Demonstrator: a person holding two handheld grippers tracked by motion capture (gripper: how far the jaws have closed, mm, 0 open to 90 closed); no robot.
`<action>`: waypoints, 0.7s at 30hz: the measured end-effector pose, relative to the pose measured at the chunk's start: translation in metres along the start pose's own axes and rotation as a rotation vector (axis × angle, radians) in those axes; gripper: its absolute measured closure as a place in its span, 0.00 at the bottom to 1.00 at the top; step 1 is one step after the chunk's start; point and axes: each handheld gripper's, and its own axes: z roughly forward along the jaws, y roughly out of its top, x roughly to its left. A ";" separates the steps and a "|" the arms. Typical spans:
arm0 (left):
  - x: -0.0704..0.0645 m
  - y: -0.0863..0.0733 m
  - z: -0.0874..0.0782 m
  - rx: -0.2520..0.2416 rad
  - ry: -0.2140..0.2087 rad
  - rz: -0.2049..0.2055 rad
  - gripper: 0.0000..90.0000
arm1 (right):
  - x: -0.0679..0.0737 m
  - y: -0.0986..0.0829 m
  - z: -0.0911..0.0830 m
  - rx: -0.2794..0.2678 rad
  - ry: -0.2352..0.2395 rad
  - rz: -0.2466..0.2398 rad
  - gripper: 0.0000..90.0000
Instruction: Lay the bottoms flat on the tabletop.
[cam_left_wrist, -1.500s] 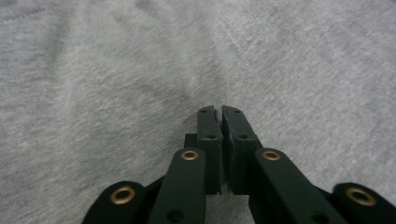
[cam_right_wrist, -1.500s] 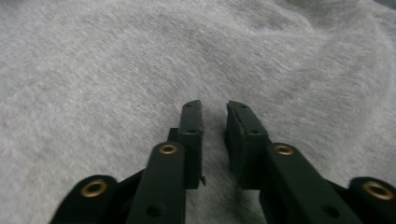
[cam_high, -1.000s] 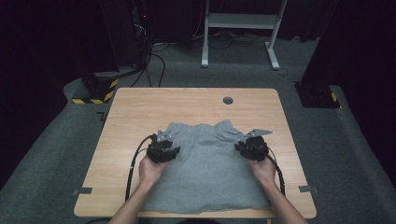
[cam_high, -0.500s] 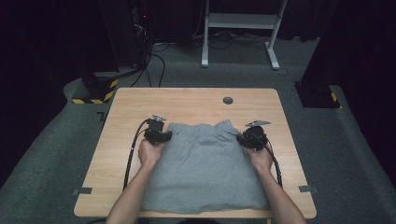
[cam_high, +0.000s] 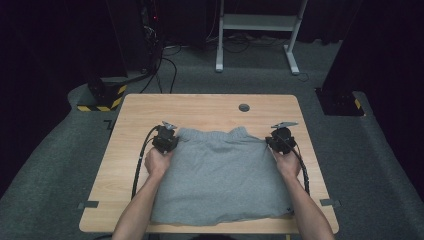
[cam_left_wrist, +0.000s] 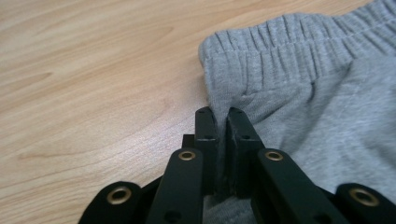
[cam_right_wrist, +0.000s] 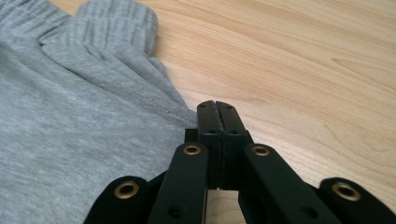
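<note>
so we've got the grey shorts spread flat on the table, waistband pointing to 12 o'clock. Our left tongs are clamped on a fold of cloth at the 10 o'clock corner, just under the waistband. Right tongs are closed at the 2 o'clock edge; can't tell if they've got fabric. Holding both sides probably keeps it taut and smooth for folding
</note>
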 end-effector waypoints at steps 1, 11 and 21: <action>-0.002 0.000 0.001 0.003 0.000 -0.001 0.89 | 0.001 0.000 0.003 0.017 0.011 0.009 0.98; -0.038 -0.001 -0.032 -0.110 -0.123 0.105 0.57 | 0.047 0.000 -0.013 -0.062 0.112 -0.092 0.77; -0.042 -0.019 -0.021 -0.005 -0.118 0.156 0.55 | 0.061 -0.008 0.004 0.076 0.123 -0.129 0.77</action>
